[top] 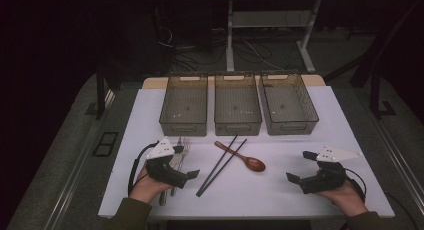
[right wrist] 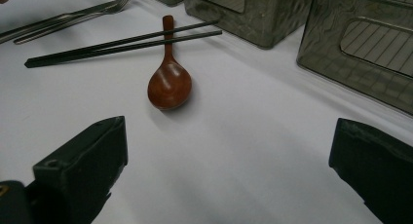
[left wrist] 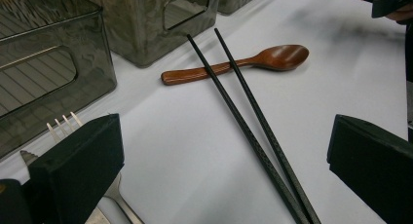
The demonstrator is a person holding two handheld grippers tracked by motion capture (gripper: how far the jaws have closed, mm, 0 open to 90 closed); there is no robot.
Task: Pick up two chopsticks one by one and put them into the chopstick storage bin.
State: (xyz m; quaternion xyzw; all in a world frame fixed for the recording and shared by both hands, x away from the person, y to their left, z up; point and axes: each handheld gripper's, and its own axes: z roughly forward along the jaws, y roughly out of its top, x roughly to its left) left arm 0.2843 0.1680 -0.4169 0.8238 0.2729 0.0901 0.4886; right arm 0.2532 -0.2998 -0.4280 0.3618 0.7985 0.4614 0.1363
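A brown wooden spoon (top: 248,160) (left wrist: 272,58) (right wrist: 169,83) lies mid-table, its handle under a pair of black chopsticks (top: 220,165) (left wrist: 243,117) (right wrist: 122,43). A metal fork (top: 182,152) (left wrist: 63,124) (right wrist: 73,17) and another piece of cutlery lie at the left, partly hidden by my left gripper (top: 186,162) (left wrist: 224,160). That gripper stands open just left of the chopsticks with nothing between its jaws. My right gripper (top: 300,166) (right wrist: 224,170) is open and empty, to the right of the spoon and pointing at it.
Three grey see-through bins (top: 183,105) (top: 237,105) (top: 287,104) stand in a row at the back of the white table (top: 260,190). Bare tabletop lies between the spoon and the right gripper. Beyond the table are desk legs and cables on the floor.
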